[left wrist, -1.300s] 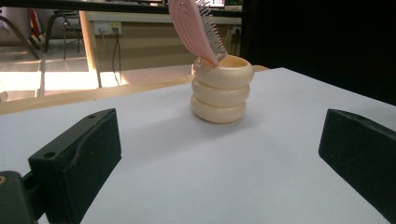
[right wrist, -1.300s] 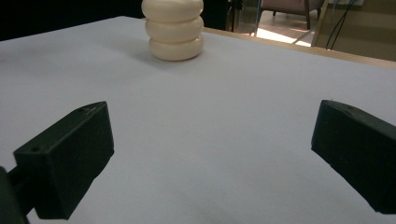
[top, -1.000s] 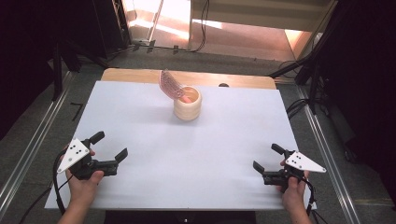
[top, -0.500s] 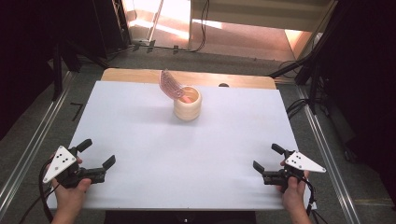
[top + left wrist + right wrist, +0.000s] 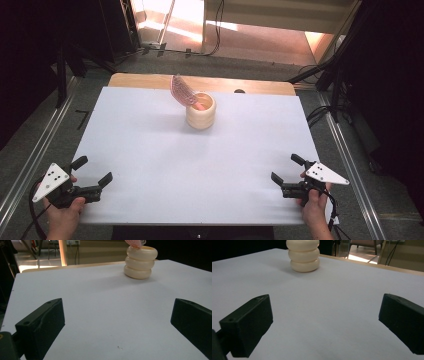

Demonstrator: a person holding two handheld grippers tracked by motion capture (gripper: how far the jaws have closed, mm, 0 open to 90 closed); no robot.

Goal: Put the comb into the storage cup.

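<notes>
In the lower left of the high view the left gripper (image 5: 94, 181) has drawn back toward the bottom corner of the frame over the last second, and it now sits at the near-left edge of the white table (image 5: 150, 150) with its jaws spread wide and nothing between them. The right gripper (image 5: 286, 176), in the lower right of the frame, has not shifted, and its jaws are likewise spread and empty. I read the pull-back as a retreat to a rest pose rather than an approach, so no grasp looks to be under way. Both grippers lie well apart from the cream ribbed cup (image 5: 200, 111), which stands upright in the upper middle of the frame, near the far wooden edge. A pink spatula (image 5: 183, 91) rests in it, its long axis tilted, the broad perforated end pointing up and toward the upper left of the frame while the other end sits inside the cup's mouth.
</notes>
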